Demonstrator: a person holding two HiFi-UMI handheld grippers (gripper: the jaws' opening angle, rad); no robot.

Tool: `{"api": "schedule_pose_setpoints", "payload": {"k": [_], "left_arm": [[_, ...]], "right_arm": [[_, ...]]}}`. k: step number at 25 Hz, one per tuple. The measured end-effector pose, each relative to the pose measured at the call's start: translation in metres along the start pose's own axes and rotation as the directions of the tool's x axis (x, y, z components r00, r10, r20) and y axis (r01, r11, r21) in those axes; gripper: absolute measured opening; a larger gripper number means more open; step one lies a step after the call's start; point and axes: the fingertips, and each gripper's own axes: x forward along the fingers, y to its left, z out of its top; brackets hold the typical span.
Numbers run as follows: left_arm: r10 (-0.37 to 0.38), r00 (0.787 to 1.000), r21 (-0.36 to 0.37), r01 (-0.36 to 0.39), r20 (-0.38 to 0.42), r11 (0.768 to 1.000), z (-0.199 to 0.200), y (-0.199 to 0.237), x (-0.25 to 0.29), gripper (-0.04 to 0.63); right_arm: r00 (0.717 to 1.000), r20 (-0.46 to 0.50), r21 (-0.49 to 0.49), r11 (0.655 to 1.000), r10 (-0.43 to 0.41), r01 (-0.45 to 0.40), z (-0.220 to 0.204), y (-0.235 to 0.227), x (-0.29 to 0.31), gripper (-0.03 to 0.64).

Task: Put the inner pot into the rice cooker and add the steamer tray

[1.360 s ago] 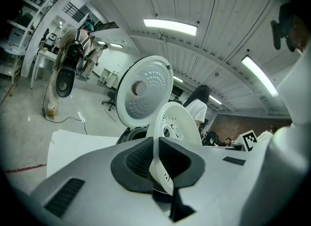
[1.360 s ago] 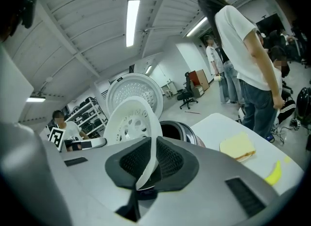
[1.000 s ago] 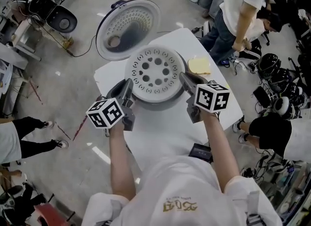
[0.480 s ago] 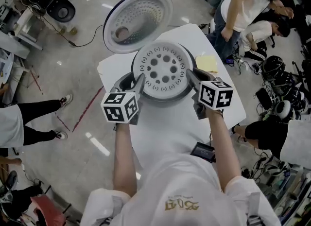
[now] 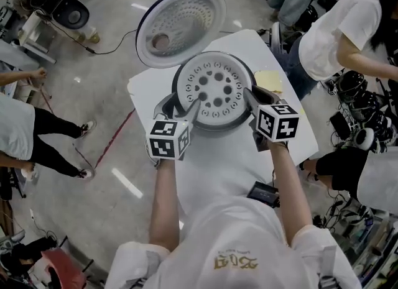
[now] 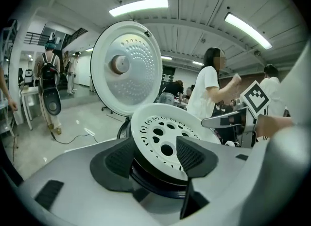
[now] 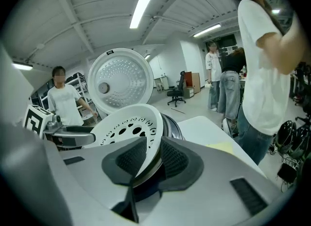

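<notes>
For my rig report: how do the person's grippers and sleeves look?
The left gripper and the right gripper are grey, with dark textured pads and a white cube bearing black square markers. The person wears a white short-sleeved shirt with gold print.

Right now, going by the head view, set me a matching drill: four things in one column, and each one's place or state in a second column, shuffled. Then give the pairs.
Things:
1. lid
2. steamer tray
3. yellow pad
4. dark device

Places or states:
A. flat on the table, right of the rice cooker
B. at the table's near edge
C. swung open, beyond the cooker
D. sitting in the cooker's mouth

Pairs: 1-C, 2-D, 3-A, 4-B
</notes>
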Motion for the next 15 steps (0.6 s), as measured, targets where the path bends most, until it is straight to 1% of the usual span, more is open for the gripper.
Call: {"api": "schedule_pose_setpoints", "payload": {"k": [2,5,7,8,9,12,15], "left_arm": [[0.001,1.0,0.034,-0.001,-0.018,0.999,-0.008,-0.018,0.031,0.297],[0.027,0.998,0.101,-0.022,-0.048,0.995,-0.022,-0.043,0.078,0.323],[0.045,0.997,0.123,-0.037,-0.058,0.992,-0.02,-0.049,0.105,0.351],[0.048,0.997,0.123,-0.04,-0.057,0.992,-0.014,-0.047,0.115,0.355],[0.046,0.998,0.118,-0.04,-0.053,0.992,-0.006,-0.042,0.12,0.355],[0.041,0.999,0.098,-0.039,-0.021,0.994,0.008,-0.025,0.119,0.336],[0.045,0.999,0.083,-0.047,0.027,0.995,0.003,-0.012,0.102,0.313]], "right_arm": [[1.0,-0.001,-0.019,1.0,-0.006,0.006,-0.006,-0.034,0.007,0.106],[1.0,0.009,-0.039,0.999,-0.007,0.007,-0.02,-0.086,0.018,0.107],[1.0,0.01,-0.059,0.998,-0.013,0.013,-0.017,-0.112,0.029,0.115],[1.0,0.008,-0.073,0.997,-0.019,0.02,-0.01,-0.121,0.035,0.125],[1.0,0.007,-0.087,0.996,-0.028,0.028,-0.002,-0.125,0.039,0.135],[0.998,0.03,-0.101,0.993,-0.058,0.06,0.014,-0.12,0.042,0.137],[0.995,0.076,-0.079,0.994,-0.066,0.072,0.008,-0.105,0.032,0.133]]}}
